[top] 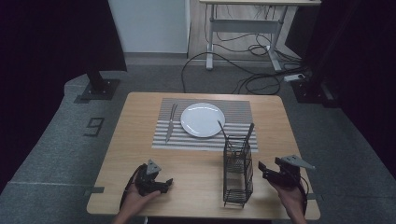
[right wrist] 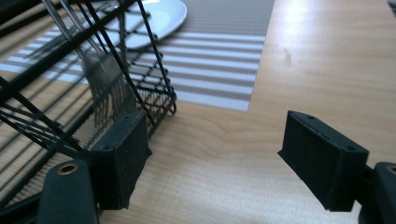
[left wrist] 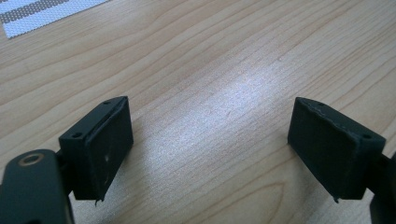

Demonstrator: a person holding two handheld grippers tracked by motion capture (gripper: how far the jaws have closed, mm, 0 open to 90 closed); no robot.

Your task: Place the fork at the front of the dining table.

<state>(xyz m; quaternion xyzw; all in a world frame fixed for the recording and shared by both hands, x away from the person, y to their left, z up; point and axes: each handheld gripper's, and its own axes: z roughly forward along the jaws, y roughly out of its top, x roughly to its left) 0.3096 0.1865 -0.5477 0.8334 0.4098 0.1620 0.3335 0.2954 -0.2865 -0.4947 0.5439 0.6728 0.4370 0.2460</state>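
A white plate [top: 202, 119] lies on a grey striped placemat [top: 238, 112] at the table's far middle, with a knife [top: 171, 122] to its left on the mat. A black wire caddy [top: 237, 171] stands at the front right and holds utensils; a fork [right wrist: 100, 79] hangs inside it, tines down. My left gripper [top: 162, 185] rests low over bare wood at the front left, open and empty [left wrist: 210, 154]. My right gripper [top: 264, 170] is open just right of the caddy, its left jaw beside the caddy's wire wall [right wrist: 215, 158].
The wooden table [top: 140, 154] has its front edge close to both hands. Beyond the table's far edge a desk frame [top: 243, 28] stands on the floor among loose cables [top: 252, 70]. A black stand base [top: 99, 88] sits at the far left.
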